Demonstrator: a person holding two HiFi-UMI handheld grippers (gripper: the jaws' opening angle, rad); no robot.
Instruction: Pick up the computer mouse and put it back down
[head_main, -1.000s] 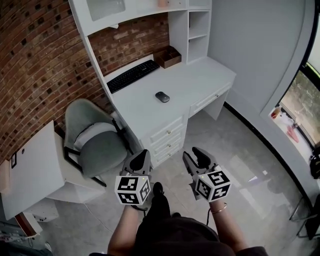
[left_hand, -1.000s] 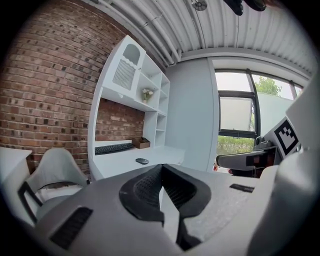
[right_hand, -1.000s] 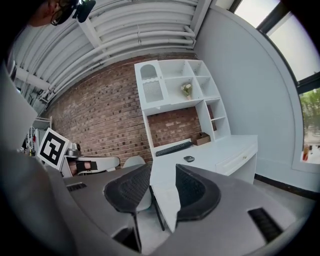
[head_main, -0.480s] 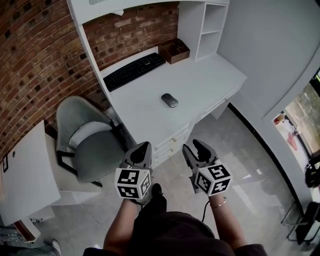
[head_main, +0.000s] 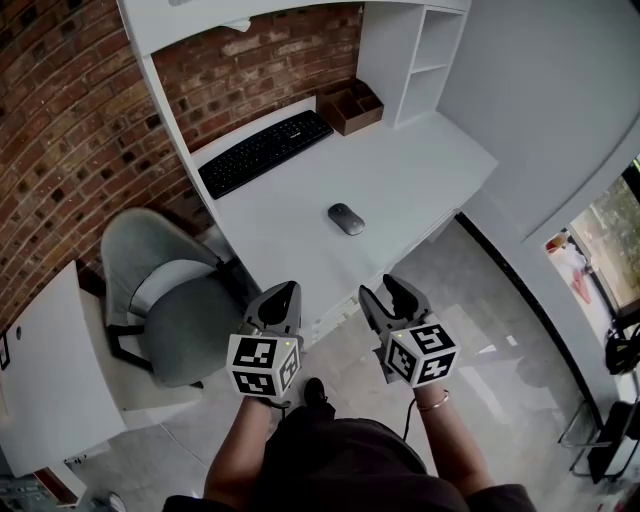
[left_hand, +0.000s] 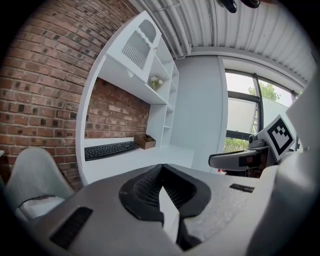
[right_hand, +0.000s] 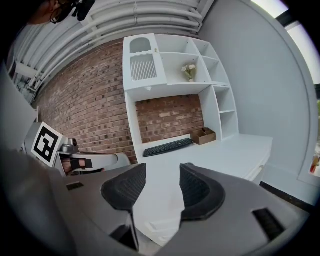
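A dark grey computer mouse lies near the middle of the white desk, to the right of and nearer than a black keyboard. Both grippers hang over the floor, short of the desk's front edge and apart from the mouse. My left gripper is shut, its pads meeting at the tips with nothing in them. My right gripper is open; its jaws have just been opening and nothing is between them. Neither gripper view shows the mouse.
A grey office chair stands left of the desk, close to my left gripper. A brown box sits at the desk's back by the white shelves. A white cabinet stands at the far left. A window is on the right.
Both grippers have come closer to the desk, and the mouse sits nearer to them in the head view. The right jaws stand wider apart than before.
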